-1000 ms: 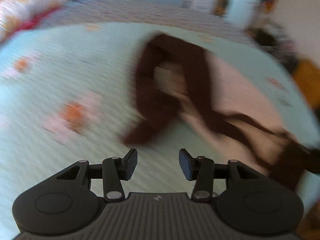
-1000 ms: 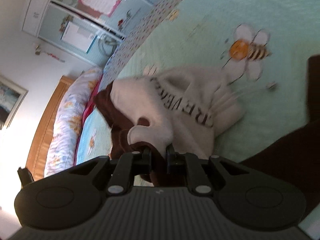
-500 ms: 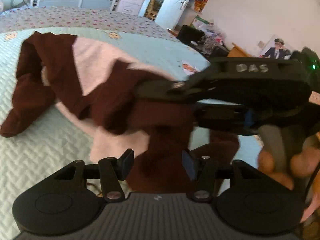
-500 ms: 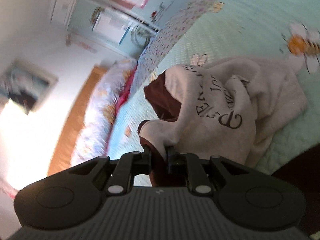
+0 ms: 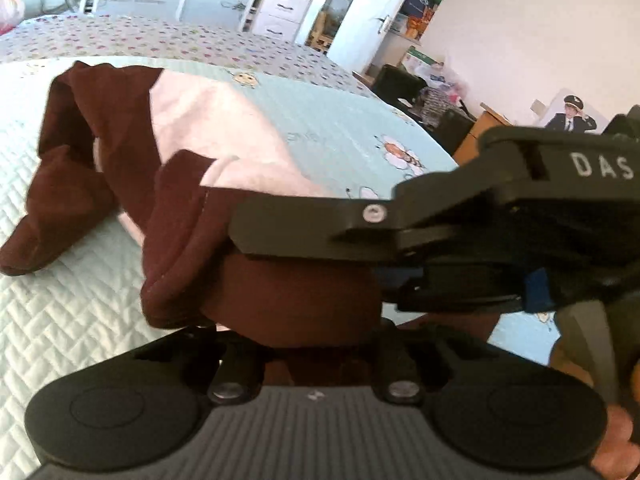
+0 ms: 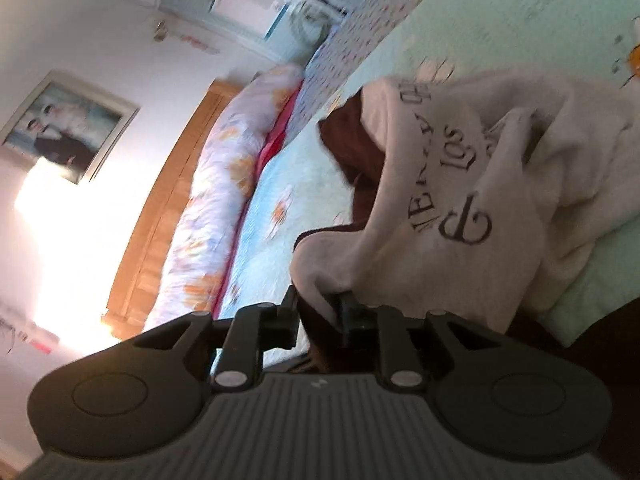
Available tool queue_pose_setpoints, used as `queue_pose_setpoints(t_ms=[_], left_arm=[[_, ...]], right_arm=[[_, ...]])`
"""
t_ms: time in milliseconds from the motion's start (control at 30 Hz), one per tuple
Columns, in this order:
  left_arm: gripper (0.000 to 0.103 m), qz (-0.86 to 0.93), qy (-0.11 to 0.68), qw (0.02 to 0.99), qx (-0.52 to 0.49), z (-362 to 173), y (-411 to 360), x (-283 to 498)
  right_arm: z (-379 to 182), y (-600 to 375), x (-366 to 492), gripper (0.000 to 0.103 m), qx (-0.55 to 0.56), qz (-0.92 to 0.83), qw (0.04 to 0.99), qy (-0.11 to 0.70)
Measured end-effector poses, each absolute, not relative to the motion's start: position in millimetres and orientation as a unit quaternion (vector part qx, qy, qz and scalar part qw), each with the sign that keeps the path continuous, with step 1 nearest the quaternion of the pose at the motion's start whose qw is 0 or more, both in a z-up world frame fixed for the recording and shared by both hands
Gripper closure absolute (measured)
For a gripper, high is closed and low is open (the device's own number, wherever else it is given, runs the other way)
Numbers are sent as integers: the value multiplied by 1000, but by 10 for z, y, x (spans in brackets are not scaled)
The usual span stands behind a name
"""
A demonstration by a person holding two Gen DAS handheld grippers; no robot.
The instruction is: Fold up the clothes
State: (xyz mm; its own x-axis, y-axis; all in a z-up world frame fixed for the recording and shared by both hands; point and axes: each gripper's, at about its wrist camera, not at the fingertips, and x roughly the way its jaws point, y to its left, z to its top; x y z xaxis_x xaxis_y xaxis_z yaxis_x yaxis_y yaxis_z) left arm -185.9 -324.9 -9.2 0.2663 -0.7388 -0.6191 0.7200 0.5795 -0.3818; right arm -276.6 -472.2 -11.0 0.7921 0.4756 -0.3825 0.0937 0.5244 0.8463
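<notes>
Left wrist view: cloth changing claws

Left claw (image 5: 300, 332) is closing on the maroon hem of the sweatshirt (image 5: 208, 148), bunched just ahead of it on the bed (image 5: 60, 320). Right claw (image 6: 318, 312) is opening, cream cloth still between its jaws. Best to confirm the left grip before the right lets go.

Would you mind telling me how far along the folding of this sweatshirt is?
Early. No neat fold shows: the brown-and-cream sweatshirt lies bunched on the bed quilt. In hand: the left gripper is closing on brown fabric, while the right gripper's jaws are opening around the cream edge. Spreading and folding remain.
</notes>
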Motion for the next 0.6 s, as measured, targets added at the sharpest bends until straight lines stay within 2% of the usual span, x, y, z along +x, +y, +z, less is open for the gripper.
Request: queue_pose_setpoints(t_ms=[67, 133, 200, 333, 400, 433, 600], left_arm=[[89, -429, 401, 809, -17, -108, -3080, -1814], [90, -386, 413, 825, -27, -151, -2824, -1728], [90, -348, 428, 833, -46, -225, -2516, -1598], [90, -309, 457, 831, -68, -335, -2010, -1522], [90, -317, 484, 812, -80, -435, -1881, -1522], [91, -323, 495, 802, -82, -495, -1872, -1527], [91, -335, 501, 796, -62, -616, -1992, -1556]], right_arm=[[-66, -4688, -2765, 77, 457, 122, 825, 308], [0, -4650, -2774, 60, 431, 126, 834, 321], [51, -4642, -2793, 49, 402, 123, 844, 334], [150, -4747, -2818, 48, 364, 98, 863, 337], [239, -4843, -2712, 43, 333, 69, 881, 330], [295, -4868, -2605, 39, 308, 53, 891, 329], [548, -4689, -1809, 34, 136, 19, 933, 333]])
